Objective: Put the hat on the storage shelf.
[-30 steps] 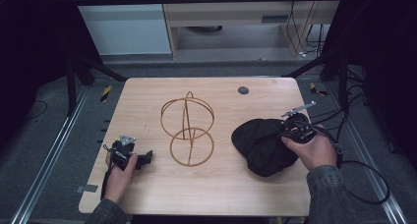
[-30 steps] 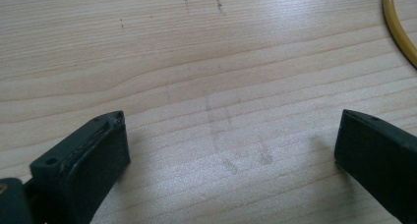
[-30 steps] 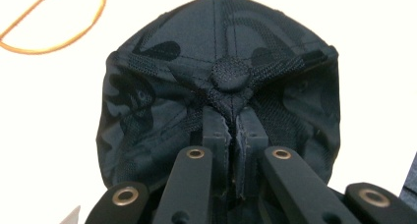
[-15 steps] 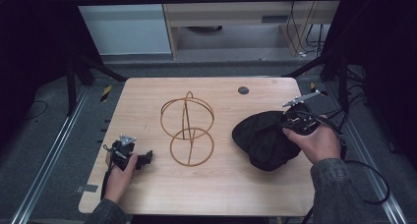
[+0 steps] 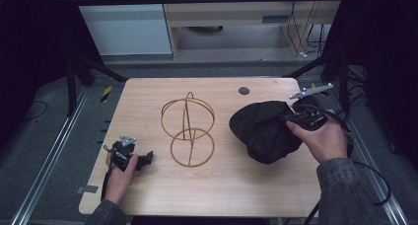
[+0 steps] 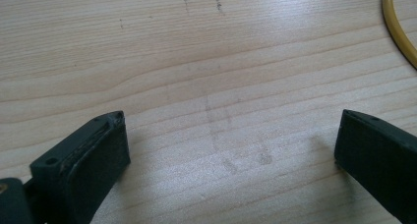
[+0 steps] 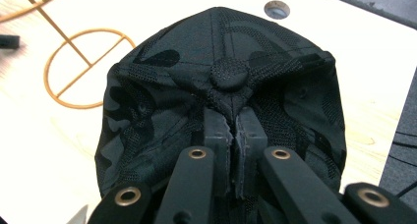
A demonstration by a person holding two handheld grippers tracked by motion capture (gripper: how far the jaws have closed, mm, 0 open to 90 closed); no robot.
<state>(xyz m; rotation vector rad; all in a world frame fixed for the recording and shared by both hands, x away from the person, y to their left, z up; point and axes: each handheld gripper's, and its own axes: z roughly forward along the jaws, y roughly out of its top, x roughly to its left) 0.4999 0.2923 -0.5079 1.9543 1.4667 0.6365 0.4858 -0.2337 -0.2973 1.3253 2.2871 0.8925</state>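
Pale wooden table (image 5: pixel 148 195) carries everything, and at its left the left gripper (image 5: pixel 140 159) rests low on the boards in the person's left hand (image 5: pixel 120 178). In the left gripper view its two black jaws stand wide apart with bare wood between them, gripping nothing. Just to its right, near but apart, stands the gold wire stand of crossed hoops on a round base ring (image 5: pixel 189 131), upright at the middle of the table. Further right lies the black camouflage-patterned fabric cap (image 5: pixel 261 129), bunched on the table's right half. The right gripper (image 7: pixel 235 130), in the person's right hand (image 5: pixel 323 138), is clenched on the cap's cloth just below the crown button (image 7: pixel 227 75), pads pinched together with fabric between them. A small dark round hole (image 5: pixel 243 91) sits in the tabletop beyond the cap.
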